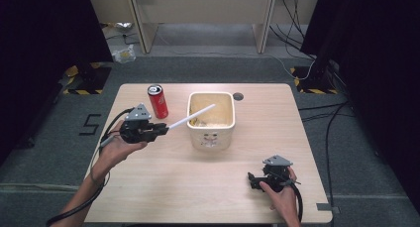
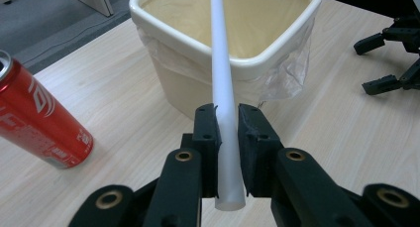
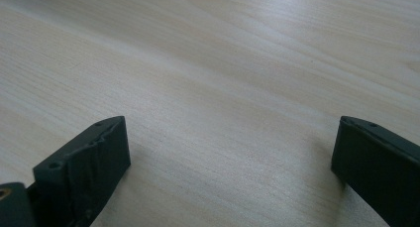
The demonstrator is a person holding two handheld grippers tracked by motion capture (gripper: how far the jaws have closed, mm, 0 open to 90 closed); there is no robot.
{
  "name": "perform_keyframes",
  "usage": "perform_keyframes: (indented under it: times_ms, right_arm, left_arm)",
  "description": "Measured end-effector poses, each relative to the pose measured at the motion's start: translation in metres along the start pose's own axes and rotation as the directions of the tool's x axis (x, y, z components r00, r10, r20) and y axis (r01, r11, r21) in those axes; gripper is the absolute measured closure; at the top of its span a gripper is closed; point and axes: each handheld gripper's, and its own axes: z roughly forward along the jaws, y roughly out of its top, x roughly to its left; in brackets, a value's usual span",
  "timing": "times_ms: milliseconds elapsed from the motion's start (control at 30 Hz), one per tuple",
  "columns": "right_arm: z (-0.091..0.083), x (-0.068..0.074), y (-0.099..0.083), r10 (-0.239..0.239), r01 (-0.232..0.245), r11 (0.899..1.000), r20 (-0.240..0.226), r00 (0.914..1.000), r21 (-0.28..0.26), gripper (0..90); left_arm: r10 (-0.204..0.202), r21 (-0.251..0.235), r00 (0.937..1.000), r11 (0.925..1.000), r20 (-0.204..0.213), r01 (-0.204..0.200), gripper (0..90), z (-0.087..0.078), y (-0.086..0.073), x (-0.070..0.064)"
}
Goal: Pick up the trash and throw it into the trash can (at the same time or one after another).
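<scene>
white tube (image 2: 224,93) between left gripper (image 2: 227,138) fingers (image 2: 205,142)

Black hand-held gripper (image 1: 159,129), grey plate, trailing cable

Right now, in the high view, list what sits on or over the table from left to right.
Left tongs → red can → white tube held by those tongs → cream tub → right tongs.
</scene>
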Motion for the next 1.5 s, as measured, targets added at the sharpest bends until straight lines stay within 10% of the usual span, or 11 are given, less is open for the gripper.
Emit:
perform_keyframes:
  times_ms: [267, 533, 1500]
  right_arm:
    - [0.000, 0.000, 0.000, -0.002, 0.002, 1.000, 0.001, 1.0000, -0.001, 1.9]
    - [0.000, 0.000, 0.000, -0.002, 0.002, 1.000, 0.000, 1.0000, 0.000, 1.8]
    - [0.000, 0.000, 0.000, 0.000, 0.000, 1.000, 0.001, 1.0000, 0.000, 1.8]
  left_arm:
    - [0.001, -0.034, 0.9999, 0.9994, 0.012, 0.000, 76.9, 0.008, 0.013, -0.005]
    - [-0.067, -0.136, 0.9978, 0.9885, 0.006, 0.067, 47.4, 0.003, 0.024, -0.006]
    - [-0.203, -0.120, 0.9745, 0.9742, -0.096, 0.191, 20.7, 0.010, -0.009, 0.021]
